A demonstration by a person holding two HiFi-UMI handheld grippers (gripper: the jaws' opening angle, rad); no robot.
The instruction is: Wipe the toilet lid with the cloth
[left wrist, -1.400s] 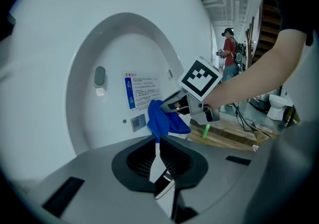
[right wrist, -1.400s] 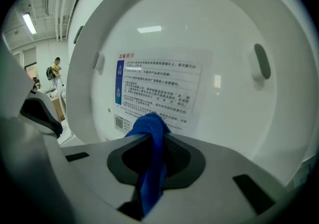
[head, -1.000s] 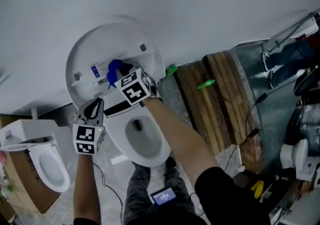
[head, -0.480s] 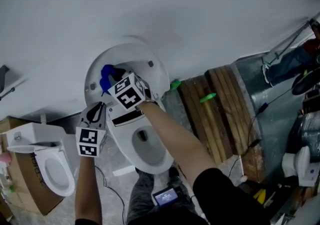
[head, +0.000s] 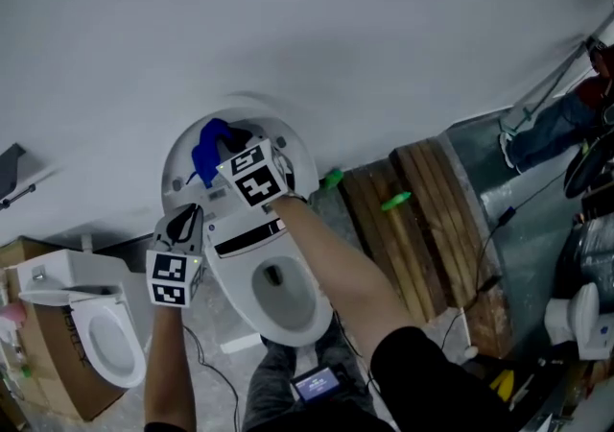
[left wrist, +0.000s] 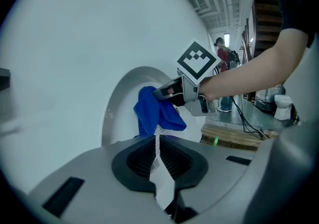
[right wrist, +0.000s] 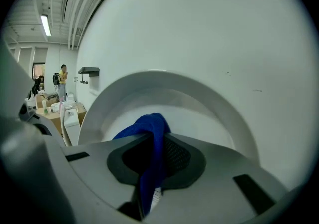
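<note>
A white wall (head: pixel 288 27) fills the far side — wood planks (head: pixel 413 224) lie on the grey floor (head: pixel 216 313) at right, a second toilet (head: pixel 96 339) on a box (head: pixel 43 377) at left.

We record the toilet lid (head: pixel 177 166) as plain white. The cloth (head: pixel 207 150) against it is a solid royal blue, with a fine knit weave visible in the right gripper view. The toilet bowl (head: pixel 245 286) is white around a dark drain opening. The marker cube (head: pixel 251 178) on the right gripper (head: pixel 230 140) and its counterpart on the left gripper (head: pixel 187 214) carry black squares on white. The gripper bodies are grey, and the ribbed pads (left wrist: pixel 141 158) are black. The wall (head: pixel 336 36) is a uniform pale grey-white. The planks (head: pixel 413 228) are brown with streaked grain, and the small objects (head: pixel 394 200) on them are bright green. The second toilet (head: pixel 91 339) is white and the cardboard box (head: pixel 38 372) is tan. The sleeve (head: pixel 432 372) is black.
</note>
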